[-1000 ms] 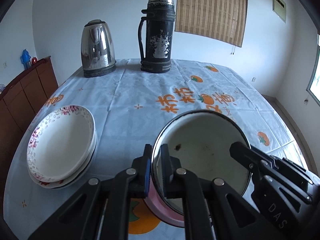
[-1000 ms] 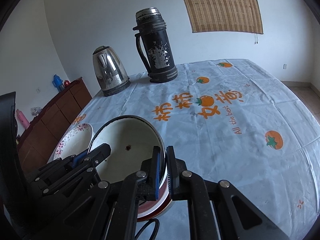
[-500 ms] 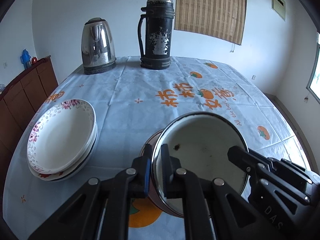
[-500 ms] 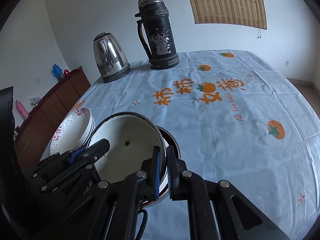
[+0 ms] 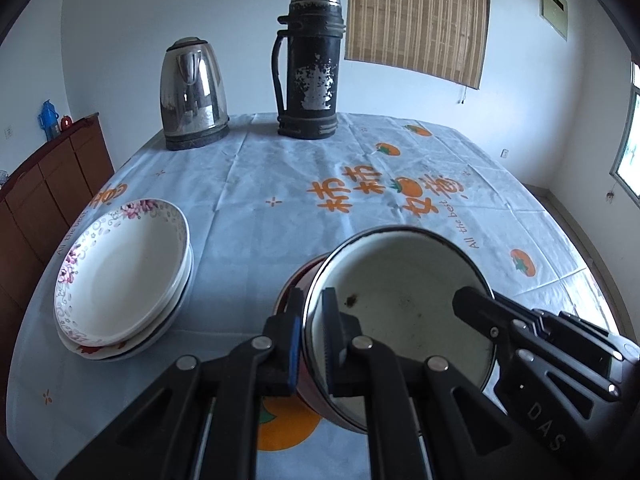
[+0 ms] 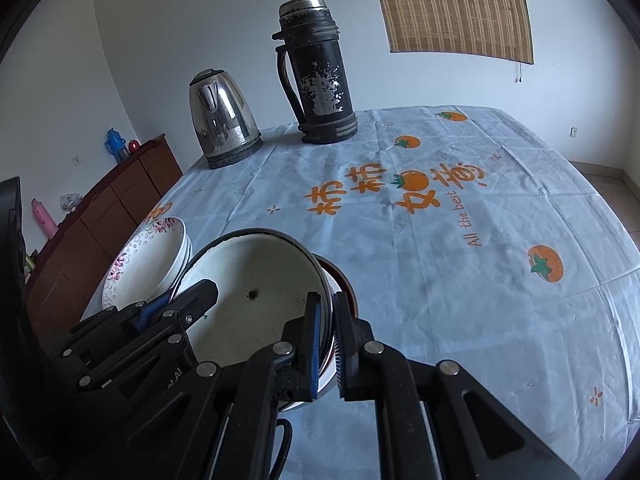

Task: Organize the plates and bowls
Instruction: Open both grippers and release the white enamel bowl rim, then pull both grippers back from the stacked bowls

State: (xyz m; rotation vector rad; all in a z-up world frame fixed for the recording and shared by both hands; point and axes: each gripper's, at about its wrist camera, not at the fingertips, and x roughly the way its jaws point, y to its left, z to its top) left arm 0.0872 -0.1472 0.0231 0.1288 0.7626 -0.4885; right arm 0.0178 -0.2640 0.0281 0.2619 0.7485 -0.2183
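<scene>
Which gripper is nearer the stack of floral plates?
Left. The left gripper clamps the enamel bowl on the rim side facing the floral plates; the right gripper clamps the bowl's far rim, away from them.

soft daylight frm right window [image 5: 628, 152], fisheye edges dark.

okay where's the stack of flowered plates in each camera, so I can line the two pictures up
Left wrist: stack of flowered plates at left of centre, on the tablecloth.
Right wrist: lower left, partly hidden behind the enamel bowl.
Shared landmark: the black thermos at the table's far end.
</scene>
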